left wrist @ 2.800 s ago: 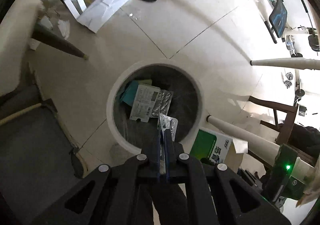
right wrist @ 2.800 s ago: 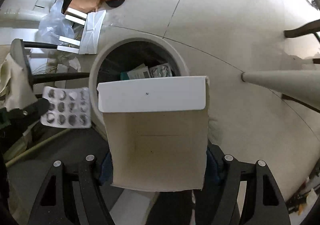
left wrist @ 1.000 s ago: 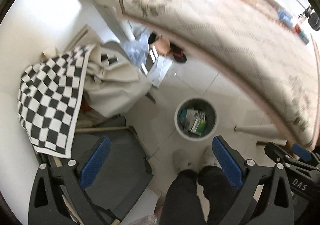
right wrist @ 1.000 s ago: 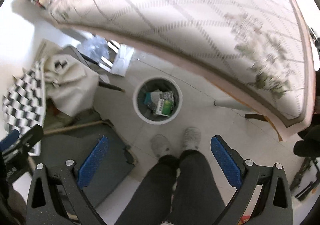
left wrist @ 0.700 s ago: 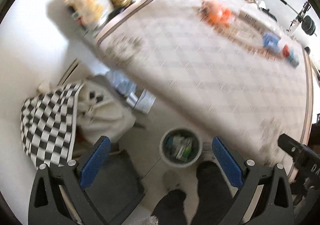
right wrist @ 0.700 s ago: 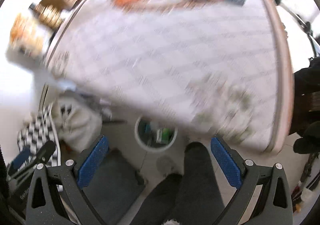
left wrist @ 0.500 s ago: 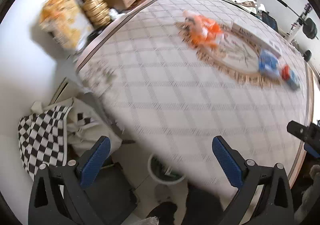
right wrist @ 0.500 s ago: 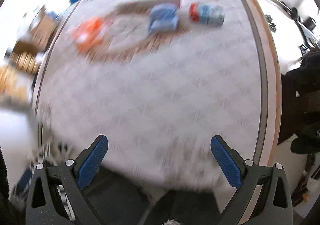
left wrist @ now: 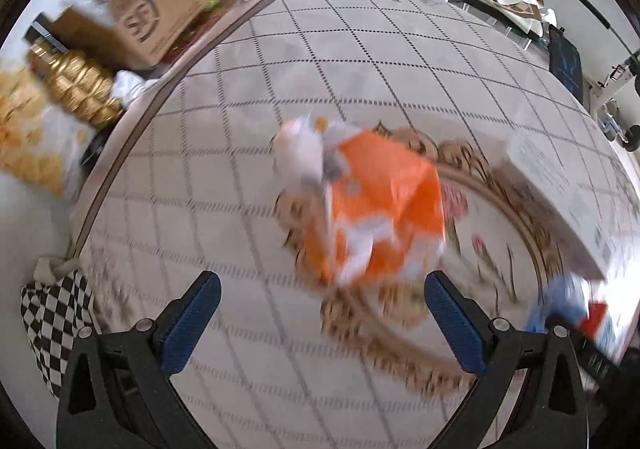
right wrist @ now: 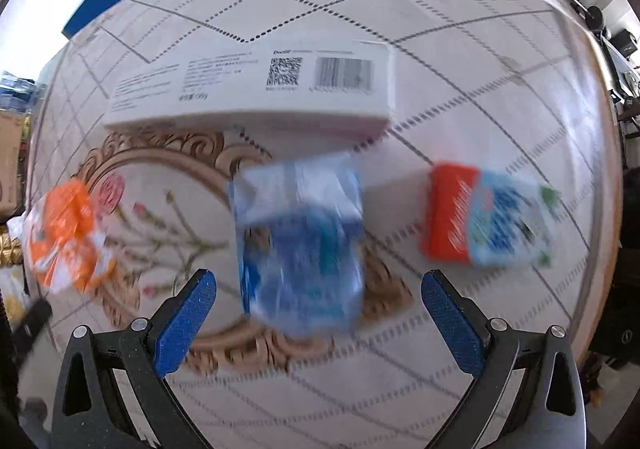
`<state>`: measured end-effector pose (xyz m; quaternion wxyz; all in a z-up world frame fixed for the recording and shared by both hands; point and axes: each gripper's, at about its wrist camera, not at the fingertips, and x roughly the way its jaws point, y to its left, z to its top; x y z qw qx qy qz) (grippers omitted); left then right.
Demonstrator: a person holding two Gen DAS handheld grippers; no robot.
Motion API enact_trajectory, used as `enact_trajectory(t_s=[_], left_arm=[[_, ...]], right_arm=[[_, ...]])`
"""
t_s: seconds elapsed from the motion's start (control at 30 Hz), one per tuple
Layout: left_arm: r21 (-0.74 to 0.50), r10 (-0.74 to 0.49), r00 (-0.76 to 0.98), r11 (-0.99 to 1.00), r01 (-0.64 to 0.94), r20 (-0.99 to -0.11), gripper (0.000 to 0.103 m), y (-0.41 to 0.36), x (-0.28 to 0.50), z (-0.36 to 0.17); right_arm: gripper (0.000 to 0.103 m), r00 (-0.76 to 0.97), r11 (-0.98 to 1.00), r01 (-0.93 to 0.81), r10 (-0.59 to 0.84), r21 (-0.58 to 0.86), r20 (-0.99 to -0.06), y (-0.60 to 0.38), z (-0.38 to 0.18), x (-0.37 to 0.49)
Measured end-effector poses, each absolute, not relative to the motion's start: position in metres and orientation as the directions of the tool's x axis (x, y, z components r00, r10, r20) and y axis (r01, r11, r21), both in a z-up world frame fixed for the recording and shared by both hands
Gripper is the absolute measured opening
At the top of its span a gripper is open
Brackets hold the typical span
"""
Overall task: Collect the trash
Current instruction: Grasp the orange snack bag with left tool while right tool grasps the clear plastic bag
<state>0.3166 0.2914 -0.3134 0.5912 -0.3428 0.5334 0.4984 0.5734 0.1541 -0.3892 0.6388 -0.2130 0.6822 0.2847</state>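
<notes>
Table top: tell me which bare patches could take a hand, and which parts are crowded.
Bare cloth lies near the table edge, below the blue packet, and far behind the white box. Left of the orange wrapper is also bare. The middle is crowded: box, packet, orange wrapper and the red-and-blue pack sit close together.

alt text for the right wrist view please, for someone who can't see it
The open right gripper hovers over a patterned table, aimed at a blurred blue plastic packet. Beyond the packet lies a long white box with a barcode; an orange-and-blue packet lies to its right and a crumpled orange wrapper at far left.
</notes>
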Motion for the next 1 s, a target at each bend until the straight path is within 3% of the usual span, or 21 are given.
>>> enact_trajectory(t_s=[0.1, 0.2, 0.27, 0.4, 0.53, 0.63, 0.8, 1.0], left_arm=[[0.090, 0.193, -0.041, 0.254, -0.963, -0.980, 0.097, 0.316, 0.317, -0.328], [0.056, 0.174, -0.014, 0.239, -0.969, -0.985, 0.044, 0.329, 0.315, -0.336], [0.042, 0.173, -0.001, 0.233, -0.972, -0.985, 0.037, 0.331, 0.314, -0.337], [0.067, 0.210, -0.009, 0.270, -0.961, -0.978, 0.020, 0.323, 0.313, -0.331], [0.128, 0.266, -0.040, 0.323, -0.938, -0.963, 0.016, 0.305, 0.314, -0.320], [0.158, 0.290, -0.054, 0.349, -0.924, -0.956, 0.014, 0.296, 0.313, -0.315], [0.189, 0.326, -0.059, 0.384, -0.904, -0.944, 0.013, 0.272, 0.308, -0.301], [0.188, 0.364, -0.032, 0.402, -0.896, -0.931, 0.013, 0.244, 0.294, -0.277]], right_arm=[[0.103, -0.111, 0.750, -0.652, 0.057, 0.116, -0.992, 0.167, -0.402, 0.577], [0.102, -0.098, 0.754, -0.649, 0.054, 0.105, -0.994, 0.174, -0.408, 0.578], [0.098, -0.080, 0.752, -0.653, 0.052, 0.092, -0.995, 0.180, -0.410, 0.579], [0.074, -0.025, 0.751, -0.658, 0.051, 0.055, -0.998, 0.185, -0.406, 0.574], [0.047, 0.001, 0.742, -0.669, 0.061, 0.045, -0.998, 0.184, -0.402, 0.560], [0.034, -0.004, 0.738, -0.672, 0.067, 0.053, -0.998, 0.184, -0.401, 0.553], [0.026, -0.011, 0.733, -0.677, 0.082, 0.068, -0.997, 0.172, -0.396, 0.538], [0.024, -0.012, 0.717, -0.689, 0.128, 0.101, -0.992, 0.150, -0.376, 0.518]])
